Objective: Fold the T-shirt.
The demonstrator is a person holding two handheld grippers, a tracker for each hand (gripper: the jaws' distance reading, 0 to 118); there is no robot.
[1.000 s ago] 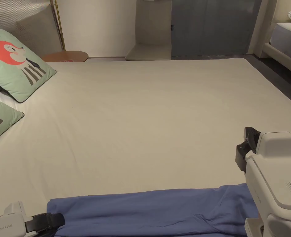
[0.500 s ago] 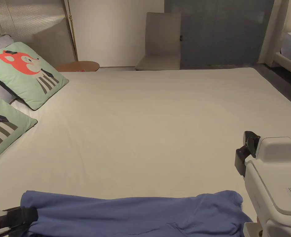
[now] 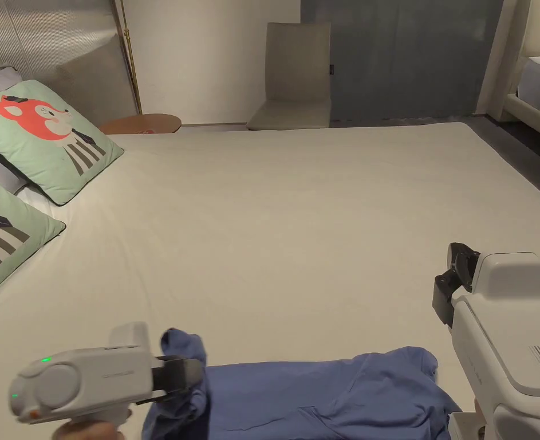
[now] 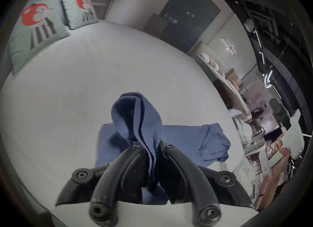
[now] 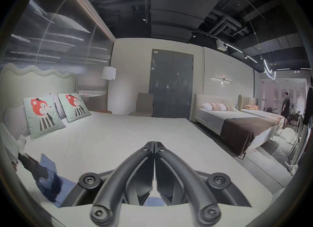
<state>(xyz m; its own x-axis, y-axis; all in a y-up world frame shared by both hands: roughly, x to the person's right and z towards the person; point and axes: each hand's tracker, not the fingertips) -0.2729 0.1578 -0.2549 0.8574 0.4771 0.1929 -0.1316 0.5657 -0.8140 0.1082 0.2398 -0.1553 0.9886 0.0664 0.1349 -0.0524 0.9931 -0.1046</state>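
Covering the bed (image 3: pixel 297 217), a cream sheet; left tool (image 4: pixel 149 146) pinches the blue T-shirt (image 3: pixel 331 395), right tool (image 5: pixel 154 147) closed, empty.

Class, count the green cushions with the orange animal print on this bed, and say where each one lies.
2. One cushion leans at the headboard end nearer the bed's front edge; the other cushion sits beside it, farther back. More may be hidden.

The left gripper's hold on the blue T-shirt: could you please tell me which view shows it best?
The left gripper view: the left gripper has both jaws pressed on a bunched fold of the blue T-shirt, close up. The head view shows the gripper side-on, cloth draped over its tip. The right gripper view shows it small and blurred at the lower left.
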